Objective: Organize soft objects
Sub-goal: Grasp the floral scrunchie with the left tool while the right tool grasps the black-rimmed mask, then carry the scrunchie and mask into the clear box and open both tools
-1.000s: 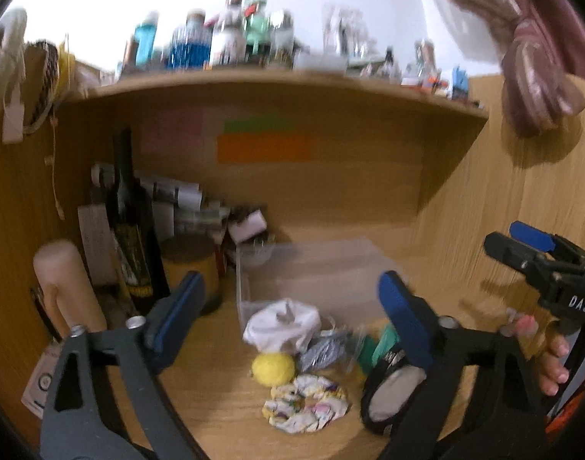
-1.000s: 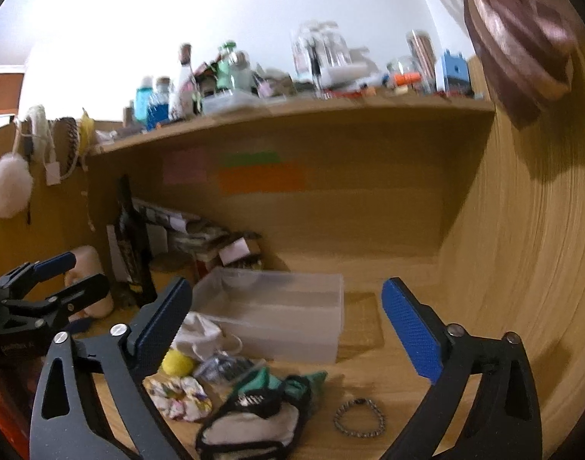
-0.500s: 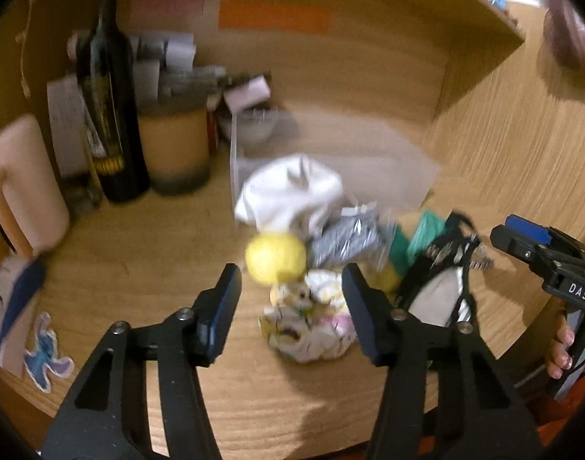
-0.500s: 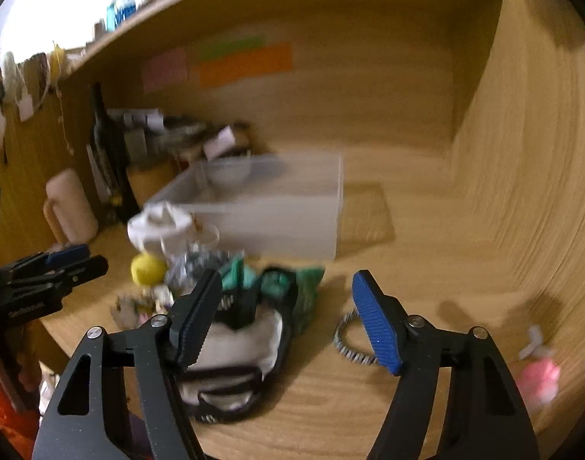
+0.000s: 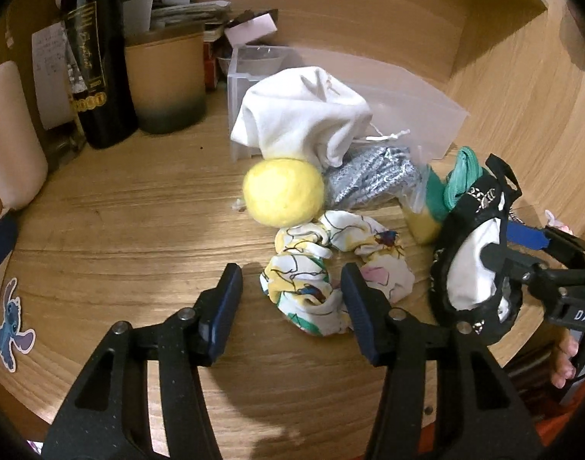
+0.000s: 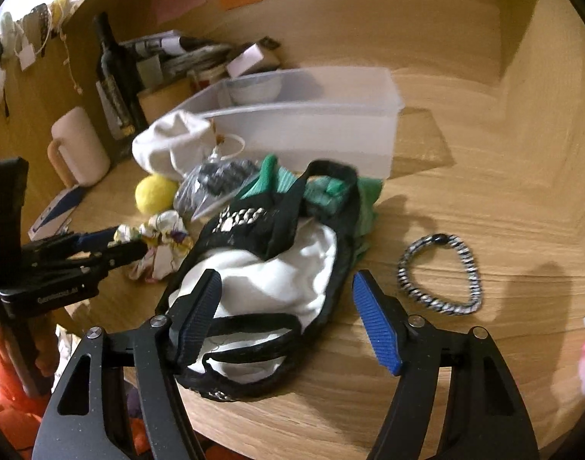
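Observation:
A pile of soft things lies on the wooden desk in front of a clear plastic bin. My left gripper is open around the near edge of a floral scrunchie. Behind it sit a yellow felt ball, a white drawstring pouch and a grey knit piece in a bag. My right gripper is open over a black-and-white mesh pouch, which lies on green cloth.
A dark bottle, a tan cup and a beige mug stand at the back left. A black-and-white braided bracelet lies right of the pouch. The desk's front edge runs just below both grippers.
Both grippers have dropped from looking at the shelf down towards the desk and moved in close to the pile. Their jaws have narrowed but stay open.

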Action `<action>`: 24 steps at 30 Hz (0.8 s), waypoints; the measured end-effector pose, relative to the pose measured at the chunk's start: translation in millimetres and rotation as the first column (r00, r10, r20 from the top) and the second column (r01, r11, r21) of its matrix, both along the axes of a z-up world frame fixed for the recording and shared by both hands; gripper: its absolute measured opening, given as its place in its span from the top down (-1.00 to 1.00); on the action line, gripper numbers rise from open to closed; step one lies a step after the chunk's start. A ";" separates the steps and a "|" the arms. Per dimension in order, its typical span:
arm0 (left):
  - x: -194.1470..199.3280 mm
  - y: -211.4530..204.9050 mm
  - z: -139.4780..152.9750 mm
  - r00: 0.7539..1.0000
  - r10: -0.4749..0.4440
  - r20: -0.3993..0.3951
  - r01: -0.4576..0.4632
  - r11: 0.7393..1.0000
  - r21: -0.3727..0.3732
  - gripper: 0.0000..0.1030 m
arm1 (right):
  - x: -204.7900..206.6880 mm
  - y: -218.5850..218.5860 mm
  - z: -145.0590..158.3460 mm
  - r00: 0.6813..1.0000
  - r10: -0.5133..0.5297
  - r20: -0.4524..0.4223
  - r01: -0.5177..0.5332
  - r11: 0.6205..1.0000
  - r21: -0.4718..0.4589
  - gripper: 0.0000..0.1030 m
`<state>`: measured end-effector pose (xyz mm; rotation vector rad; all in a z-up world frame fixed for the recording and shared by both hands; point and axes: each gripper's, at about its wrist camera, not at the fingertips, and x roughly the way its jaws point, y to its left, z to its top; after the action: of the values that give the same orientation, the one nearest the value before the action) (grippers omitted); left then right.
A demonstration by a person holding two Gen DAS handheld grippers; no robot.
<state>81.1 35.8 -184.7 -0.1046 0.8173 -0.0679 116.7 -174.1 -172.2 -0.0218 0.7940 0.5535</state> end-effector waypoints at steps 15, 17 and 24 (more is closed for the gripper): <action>-18.6 -13.7 21.7 0.994 -0.063 0.084 0.060 0.998 0.032 0.77 | -5.5 -11.0 8.0 0.998 -0.027 0.052 0.027 1.000 0.015 0.78; -22.6 -14.3 28.5 0.992 -0.063 0.107 0.060 0.998 0.034 0.77 | -7.2 -15.3 13.9 0.996 -0.039 0.074 0.038 0.999 0.026 0.79; -23.8 -10.5 60.6 0.977 -0.064 0.202 0.060 0.998 0.023 0.77 | -10.4 -26.5 44.6 0.983 -0.065 0.173 0.054 0.996 0.071 0.80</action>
<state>57.3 25.2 -124.2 -0.0553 0.6171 -0.1288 106.3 -200.6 -127.6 0.0137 0.6033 0.5135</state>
